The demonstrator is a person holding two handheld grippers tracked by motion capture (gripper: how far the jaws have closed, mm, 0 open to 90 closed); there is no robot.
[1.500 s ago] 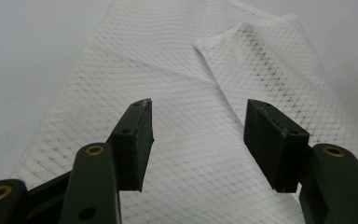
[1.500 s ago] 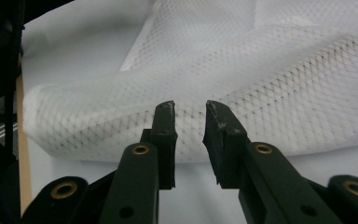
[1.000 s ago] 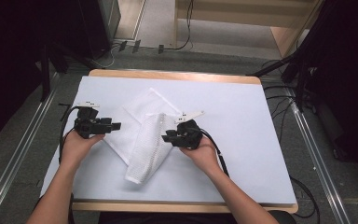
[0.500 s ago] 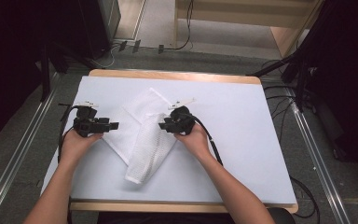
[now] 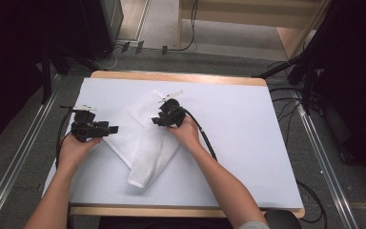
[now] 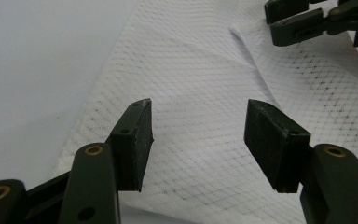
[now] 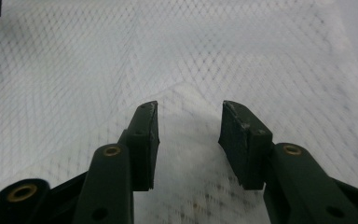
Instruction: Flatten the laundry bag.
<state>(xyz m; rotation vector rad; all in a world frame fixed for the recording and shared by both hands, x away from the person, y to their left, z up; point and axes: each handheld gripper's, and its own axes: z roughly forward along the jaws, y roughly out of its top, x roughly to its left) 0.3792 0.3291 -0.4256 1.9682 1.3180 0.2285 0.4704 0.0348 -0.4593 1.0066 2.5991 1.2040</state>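
1. Lying near the middle of the table [image 5: 248, 143], the white cloth [image 5: 147, 148] is partly folded — one long folded strip runs toward the person's side, and a flatter part spreads to the left and to the far side.
2. The left gripper [image 5: 110, 129] is held at the left edge of the cloth; in the left gripper view its jaws are spread apart, with the meshed cloth [image 6: 200, 93] below and between them, and nothing is pinched.
3. The right gripper [image 5: 156, 121] is over the upper middle of the cloth, near a raised fold; in the right gripper view its jaws are also parted, the gap a little narrower, and the cloth [image 7: 191, 60] lies under them. I cannot tell if the pads touch the fabric.
4. In the left gripper view, the other gripper [image 6: 307, 23] appears at the top right, above the same cloth.
5. A black cable [image 5: 205, 138] trails from the right gripper across the table surface beside the forearm — it lies off the cloth.
6. Around the table there are grey floor [image 5: 28, 157], metal rails [image 5: 314, 143] on both sides, and more cables [image 5: 286, 95] at the right far corner.
7. Nothing stands between the two grippers except the cloth itself.
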